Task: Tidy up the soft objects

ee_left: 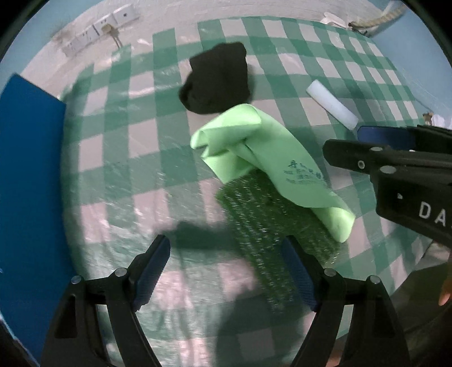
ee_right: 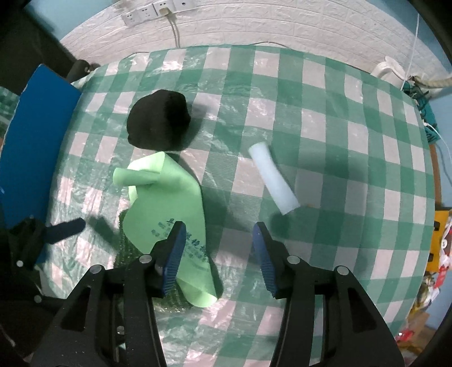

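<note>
A black soft lump (ee_left: pixel 217 79) (ee_right: pixel 159 124) lies on the green checked tablecloth (ee_left: pixel 118 158) (ee_right: pixel 325 158). A crumpled light green cloth (ee_left: pixel 254 158) (ee_right: pixel 166 197) lies in front of it, partly over a dark green textured pad (ee_left: pixel 271 225) (ee_right: pixel 124 248). A white foam roll (ee_left: pixel 332 104) (ee_right: pixel 274 179) lies to the right. My left gripper (ee_left: pixel 226 271) is open and empty, just before the pad. My right gripper (ee_right: pixel 219 254) is open and empty, over the cloth's near end; it also shows in the left wrist view (ee_left: pixel 367 149).
A blue board (ee_left: pixel 25 183) (ee_right: pixel 34 141) stands along the table's left edge. Wall sockets (ee_right: pixel 152 11) with a plugged cable sit on the white wall behind. Clutter (ee_right: pixel 423 113) lies off the table's right side.
</note>
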